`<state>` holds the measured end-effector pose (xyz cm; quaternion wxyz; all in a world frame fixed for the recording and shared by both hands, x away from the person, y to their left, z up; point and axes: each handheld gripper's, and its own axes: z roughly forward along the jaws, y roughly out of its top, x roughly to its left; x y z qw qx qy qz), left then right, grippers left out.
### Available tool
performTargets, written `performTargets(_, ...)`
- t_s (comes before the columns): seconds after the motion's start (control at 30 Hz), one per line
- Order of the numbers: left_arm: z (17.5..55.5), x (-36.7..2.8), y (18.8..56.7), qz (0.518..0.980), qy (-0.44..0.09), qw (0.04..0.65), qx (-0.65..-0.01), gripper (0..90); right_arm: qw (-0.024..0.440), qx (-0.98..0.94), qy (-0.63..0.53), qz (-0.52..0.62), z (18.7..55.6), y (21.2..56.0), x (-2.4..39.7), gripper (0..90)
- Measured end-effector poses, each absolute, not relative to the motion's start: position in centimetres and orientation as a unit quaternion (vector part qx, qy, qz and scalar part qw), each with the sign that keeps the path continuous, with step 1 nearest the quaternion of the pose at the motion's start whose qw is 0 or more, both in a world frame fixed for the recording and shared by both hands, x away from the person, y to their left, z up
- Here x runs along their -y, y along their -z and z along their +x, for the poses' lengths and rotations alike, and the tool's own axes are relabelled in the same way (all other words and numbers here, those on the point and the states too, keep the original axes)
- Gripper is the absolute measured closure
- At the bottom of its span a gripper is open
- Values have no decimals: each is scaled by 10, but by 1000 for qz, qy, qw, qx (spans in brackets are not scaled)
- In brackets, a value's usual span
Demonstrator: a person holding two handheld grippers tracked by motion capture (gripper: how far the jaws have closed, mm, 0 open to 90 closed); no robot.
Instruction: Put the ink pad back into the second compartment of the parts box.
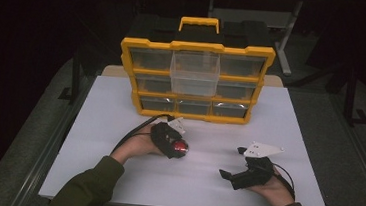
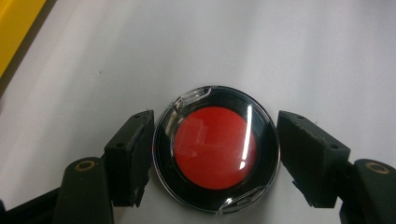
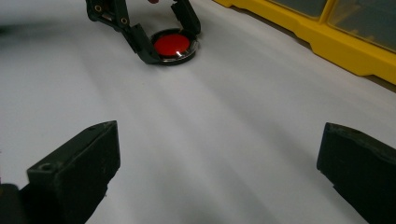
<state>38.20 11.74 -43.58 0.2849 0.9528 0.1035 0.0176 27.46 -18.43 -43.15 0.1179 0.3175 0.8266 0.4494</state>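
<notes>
Left tool (image 1: 179,147) sits low over the white bench (image 1: 93,125), at about 7 o'clock from the bench's middle in the high view, with its jaws spread to either side of a round red-centred case (image 2: 215,148). In the left gripper view one jaw pad is touching or all but touching the case's rim at 9 o'clock, while the pad at 3 o'clock stands just off the rim, so the jaws bracket the case without clamping it. The case lies flat on the bench, face up. Being round, it has no long axis; two small clear tabs on its rim sit at about 11 o'clock and 5 o'clock in that view. It has a red disc in the middle, a black ring around that, and a glossy clear cover that catches streaks of light.

From the right gripper view the same case (image 3: 173,45) lies at 11 o'clock, between the left tool's (image 3: 164,44) jaws.

At about 4 o'clock on the bench, the right tool (image 1: 231,176) is held in the person's right hand (image 1: 273,191), its jaws wide apart and holding nothing.

A yellow and black drawer organizer (image 1: 195,79) stands at the bench's 12 o'clock edge, with one clear drawer (image 1: 194,74) in the top middle pulled out.
</notes>
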Motion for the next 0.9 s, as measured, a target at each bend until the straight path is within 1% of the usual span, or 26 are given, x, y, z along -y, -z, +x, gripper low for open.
performTargets(0.9,381,-147,394,940,-13,321,-114,301,116,-830,-447,313,274,432,184,0)
